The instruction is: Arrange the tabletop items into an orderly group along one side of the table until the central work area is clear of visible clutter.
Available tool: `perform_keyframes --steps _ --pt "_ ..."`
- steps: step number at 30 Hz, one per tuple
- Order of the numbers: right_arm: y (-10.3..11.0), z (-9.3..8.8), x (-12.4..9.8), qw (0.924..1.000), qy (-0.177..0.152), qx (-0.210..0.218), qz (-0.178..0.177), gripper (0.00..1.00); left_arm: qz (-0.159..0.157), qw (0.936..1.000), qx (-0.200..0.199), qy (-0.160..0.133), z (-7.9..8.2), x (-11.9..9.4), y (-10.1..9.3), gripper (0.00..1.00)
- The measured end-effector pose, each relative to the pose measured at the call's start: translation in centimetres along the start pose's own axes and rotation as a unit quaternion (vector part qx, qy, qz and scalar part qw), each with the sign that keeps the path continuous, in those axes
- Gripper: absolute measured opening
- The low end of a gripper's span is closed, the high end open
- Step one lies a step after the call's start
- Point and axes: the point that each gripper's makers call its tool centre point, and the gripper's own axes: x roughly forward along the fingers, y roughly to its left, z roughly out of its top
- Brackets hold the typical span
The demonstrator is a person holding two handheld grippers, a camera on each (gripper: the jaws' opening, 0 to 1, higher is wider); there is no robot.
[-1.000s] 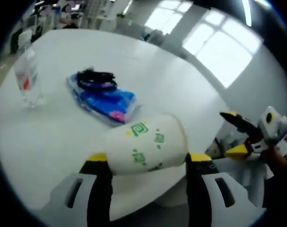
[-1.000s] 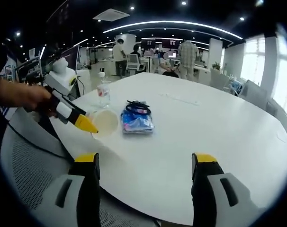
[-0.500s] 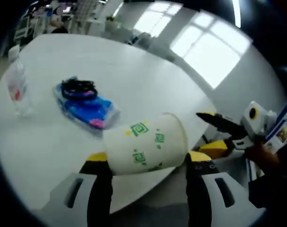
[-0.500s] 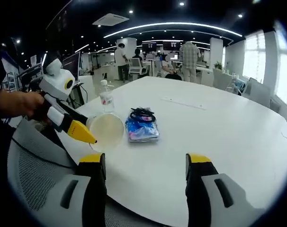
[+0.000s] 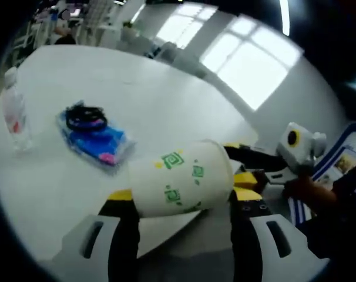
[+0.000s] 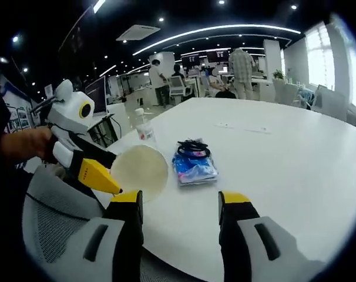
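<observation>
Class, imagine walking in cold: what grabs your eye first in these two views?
The white paper cup with green squares, clamped sideways in the left gripper over the near edge of the white table. Farther in lie a blue packet with black cable coiled on top and a clear bottle.

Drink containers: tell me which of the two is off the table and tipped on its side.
The paper cup with green squares, clamped sideways in the left gripper. The clear water bottle stands upright on the white table beside the blue packet.

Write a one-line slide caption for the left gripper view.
Left gripper holds a paper cup sideways above the white table's edge, blue packet and water bottle behind.
</observation>
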Motion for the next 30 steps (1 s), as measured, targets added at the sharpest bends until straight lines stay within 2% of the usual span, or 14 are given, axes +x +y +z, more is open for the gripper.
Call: perform_keyframes --steps 10,12,15,22,30 --pt "0.6 0.3 0.0 0.9992 -0.009 0.033 0.020 0.34 -0.033 0.9994 -0.004 0.004 -0.3 -0.2 -1.4 0.59" --pt "0.7 0.3 0.1 0.9989 -0.009 0.039 0.024 0.29 -0.048 0.9988 -0.004 0.003 -0.3 -0.2 -1.9 0.59" --pt "0.8 0.3 0.1 0.9989 -0.008 0.038 0.027 0.24 -0.047 0.9989 0.000 0.008 -0.6 -0.2 -1.9 0.59" --pt "1.1 0.3 0.0 0.9990 -0.008 0.029 0.033 0.13 -0.066 0.9977 0.005 0.015 -1.0 -0.2 -2.6 0.59" --pt "1.7 0.3 0.1 0.9986 -0.007 0.029 0.045 0.08 -0.083 0.9962 0.007 0.023 -1.4 -0.1 -3.2 0.59"
